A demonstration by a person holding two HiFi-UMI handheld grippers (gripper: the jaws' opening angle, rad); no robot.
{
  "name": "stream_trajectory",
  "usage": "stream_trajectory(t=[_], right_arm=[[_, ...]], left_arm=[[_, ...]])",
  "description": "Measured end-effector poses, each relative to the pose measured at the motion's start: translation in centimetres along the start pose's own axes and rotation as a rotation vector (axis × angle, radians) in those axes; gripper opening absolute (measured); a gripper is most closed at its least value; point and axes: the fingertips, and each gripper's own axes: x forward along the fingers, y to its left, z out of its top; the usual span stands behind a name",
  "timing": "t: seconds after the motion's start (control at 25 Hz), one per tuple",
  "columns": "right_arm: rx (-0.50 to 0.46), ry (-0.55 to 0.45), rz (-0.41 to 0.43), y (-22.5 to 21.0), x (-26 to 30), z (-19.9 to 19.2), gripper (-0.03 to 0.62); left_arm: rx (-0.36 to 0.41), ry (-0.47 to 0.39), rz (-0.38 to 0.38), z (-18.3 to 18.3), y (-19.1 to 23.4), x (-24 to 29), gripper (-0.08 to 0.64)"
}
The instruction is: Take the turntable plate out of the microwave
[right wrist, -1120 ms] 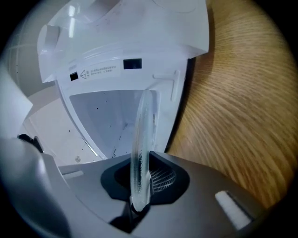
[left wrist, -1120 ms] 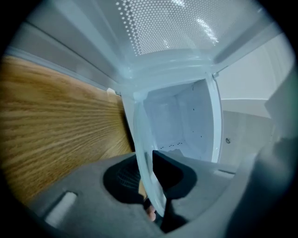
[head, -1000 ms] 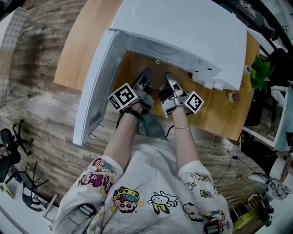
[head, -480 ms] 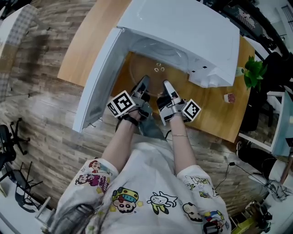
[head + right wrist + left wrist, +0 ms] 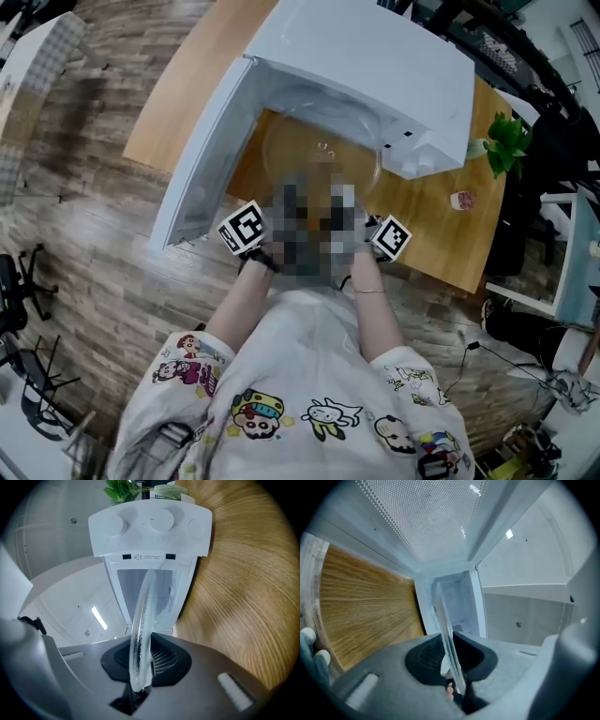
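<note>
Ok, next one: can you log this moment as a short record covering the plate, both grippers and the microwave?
held item: clear glass turntable plate, partly out of the cavity
left side: left gripper has the plate's rim between its pads; its jaws have just been closing
right side: right gripper is shut on the rim next to it
appliance: white microwave, with its door swung open to the left
surface: wooden table under the microwave

Left: microwave door stands open, blocking that side.
Right: table free; small object, plant farther right.
</note>
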Motion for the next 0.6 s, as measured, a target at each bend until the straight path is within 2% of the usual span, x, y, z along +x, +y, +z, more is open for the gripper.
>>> stream_trajectory(t=[0.24, 0.6], right_arm=[[-0.031, 0.011, 0.012, 2.5, -1.2, -1.8, 0.043], [-0.079, -0.060, 0.036, 6.8, -4.1, -5.8, 0.043]], left_arm=[[0.004, 0.015, -0.021, -0.3, -2.2, -2.4, 0.043], [0.023, 0.093, -0.067, -1.0, -6.0, -7.1, 0.043]])
